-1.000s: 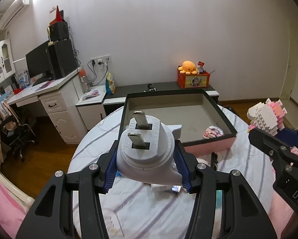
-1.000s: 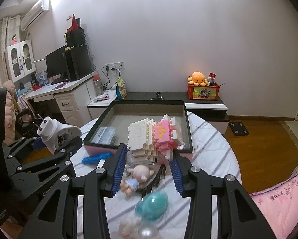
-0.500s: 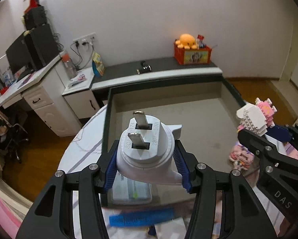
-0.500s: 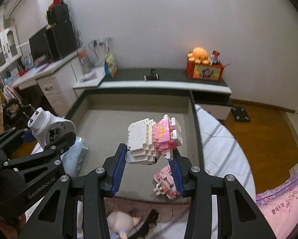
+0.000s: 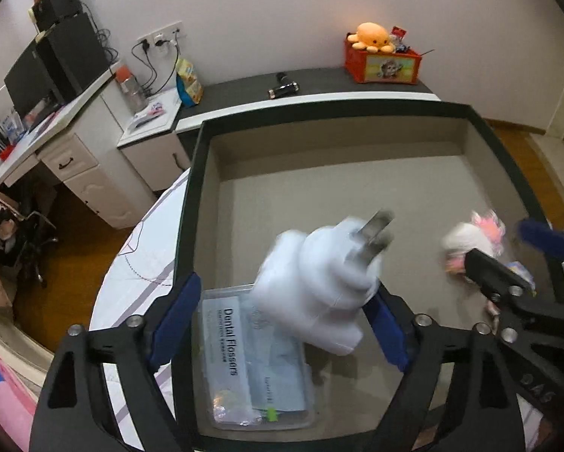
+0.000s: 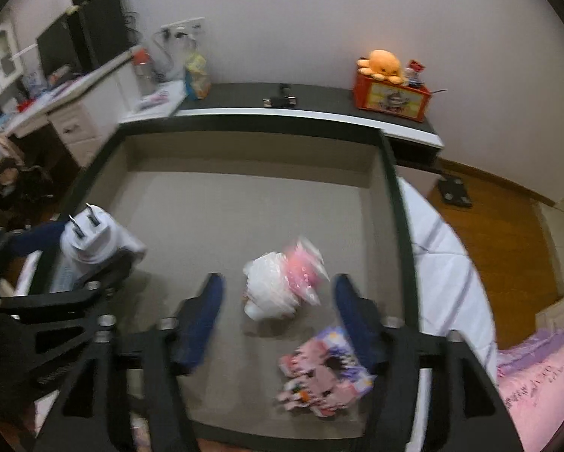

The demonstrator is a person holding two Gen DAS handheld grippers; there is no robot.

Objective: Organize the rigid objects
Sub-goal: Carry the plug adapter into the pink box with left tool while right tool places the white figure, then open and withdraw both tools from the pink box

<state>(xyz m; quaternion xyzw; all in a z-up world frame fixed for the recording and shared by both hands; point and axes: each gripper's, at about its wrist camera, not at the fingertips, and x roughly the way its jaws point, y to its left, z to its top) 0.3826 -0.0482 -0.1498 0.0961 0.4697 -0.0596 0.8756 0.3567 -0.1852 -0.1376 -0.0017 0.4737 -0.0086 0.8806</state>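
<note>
**Double release over the box**

Counter (image 5: 139, 263): round, striped cloth, carries the dark-rimmed box (image 5: 191, 203) (largest item, grey floor mostly bare).

Already in the box: dental flosser packet (image 5: 244, 361) at the near left, pink patterned packet (image 6: 323, 369) at the near right.

Left gripper (image 5: 278, 324): fingers have just been opening and stand wide; the white plug adapter (image 5: 319, 282) sits blurred between them, tipped over, prongs up and to the right, above the flosser packet. No pad presses on it.

Right gripper (image 6: 278, 301): fingers likewise just spread; the white-and-pink brick figure (image 6: 282, 282) is blurred between them, free of both pads (whether it has landed I cannot tell).

Step in hand: dropping both items into the box. Next move, by my judgement: lift both grippers clear without clipping the rim, then fetch whatever remains on the counter.
</note>
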